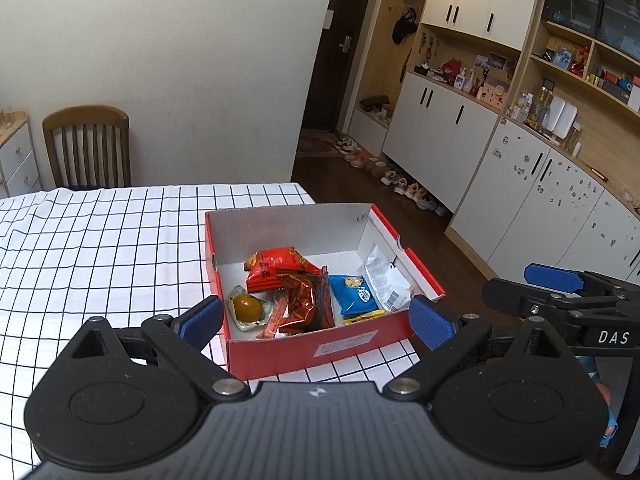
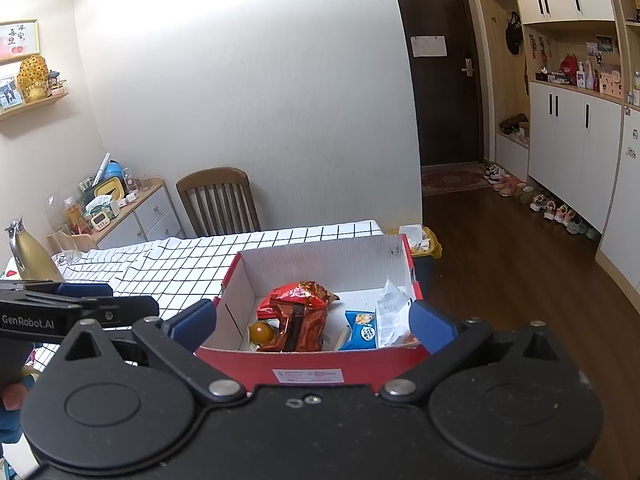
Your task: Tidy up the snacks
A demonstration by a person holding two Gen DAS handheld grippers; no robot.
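A red box [image 1: 320, 350] with white inner walls sits at the corner of the checked tabletop [image 1: 100, 248], holding snack packets: red [image 1: 276, 266], blue [image 1: 354, 296], white [image 1: 386, 280] and an egg-like one [image 1: 246, 308]. The left tool [image 1: 318, 318] hangs before it, fingers spread wide and empty; the right tool [image 1: 554, 280] shows at the right edge.

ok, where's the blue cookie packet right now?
The blue cookie packet lies inside the red box, toward its right side, between the dark red wrapper and the white packet; the right wrist view agrees.
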